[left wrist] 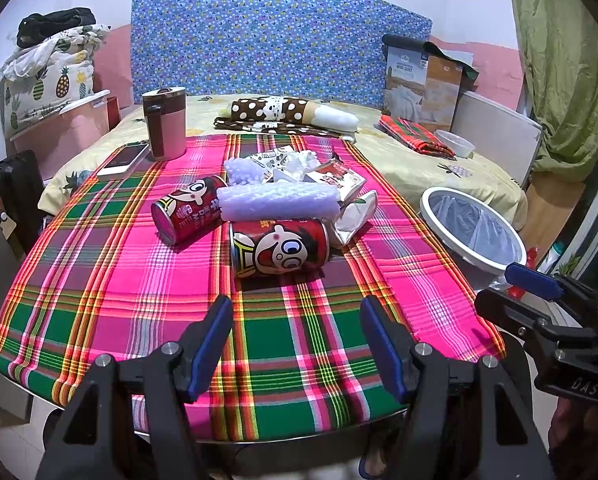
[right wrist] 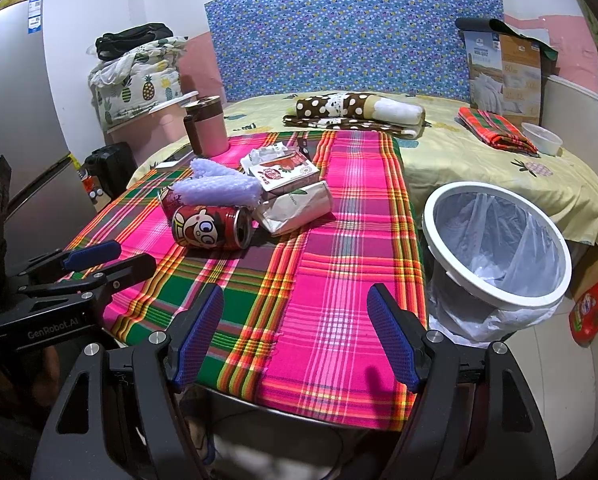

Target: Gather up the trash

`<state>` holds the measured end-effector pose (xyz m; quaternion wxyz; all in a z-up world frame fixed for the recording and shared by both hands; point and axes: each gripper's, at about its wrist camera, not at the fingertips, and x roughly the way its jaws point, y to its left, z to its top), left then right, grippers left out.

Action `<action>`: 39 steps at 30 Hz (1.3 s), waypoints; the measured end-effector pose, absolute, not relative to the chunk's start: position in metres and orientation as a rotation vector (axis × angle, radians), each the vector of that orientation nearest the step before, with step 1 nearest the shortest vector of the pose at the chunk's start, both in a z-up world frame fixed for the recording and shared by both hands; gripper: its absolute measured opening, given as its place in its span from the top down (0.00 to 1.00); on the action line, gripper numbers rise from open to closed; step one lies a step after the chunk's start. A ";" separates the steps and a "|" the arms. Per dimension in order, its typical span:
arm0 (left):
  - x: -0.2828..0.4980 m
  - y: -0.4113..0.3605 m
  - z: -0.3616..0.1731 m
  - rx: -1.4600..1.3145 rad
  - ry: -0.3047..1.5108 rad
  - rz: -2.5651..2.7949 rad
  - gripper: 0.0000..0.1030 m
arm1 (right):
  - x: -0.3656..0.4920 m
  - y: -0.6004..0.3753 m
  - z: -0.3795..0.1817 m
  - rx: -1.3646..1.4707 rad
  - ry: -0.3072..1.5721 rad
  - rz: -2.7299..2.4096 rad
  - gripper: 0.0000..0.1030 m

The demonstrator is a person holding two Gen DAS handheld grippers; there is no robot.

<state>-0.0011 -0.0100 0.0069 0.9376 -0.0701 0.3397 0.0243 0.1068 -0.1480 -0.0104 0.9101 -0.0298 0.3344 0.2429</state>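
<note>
A trash pile lies mid-table on the plaid cloth (left wrist: 139,280): a near red cartoon can (left wrist: 281,247) on its side, a second red can (left wrist: 189,214) behind left, purple foam netting (left wrist: 277,200), and crumpled snack wrappers (left wrist: 331,178). The pile also shows in the right wrist view, with the near can (right wrist: 211,227), the netting (right wrist: 219,188) and a silver wrapper (right wrist: 295,208). A white-rimmed bin (right wrist: 497,240) with a clear liner stands right of the table. My left gripper (left wrist: 297,344) is open and empty before the near can. My right gripper (right wrist: 295,334) is open and empty over the table's front edge.
A pink tumbler (left wrist: 165,122) and a phone (left wrist: 125,158) sit at the table's far left. A bed (right wrist: 479,160) with a rolled blanket, folded cloth and a bowl lies behind. A red bottle (right wrist: 591,312) stands on the floor right of the bin.
</note>
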 end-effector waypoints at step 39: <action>0.080 0.028 -0.020 -0.177 0.723 0.023 0.27 | 0.173 -0.131 -0.022 -0.063 0.726 0.537 0.27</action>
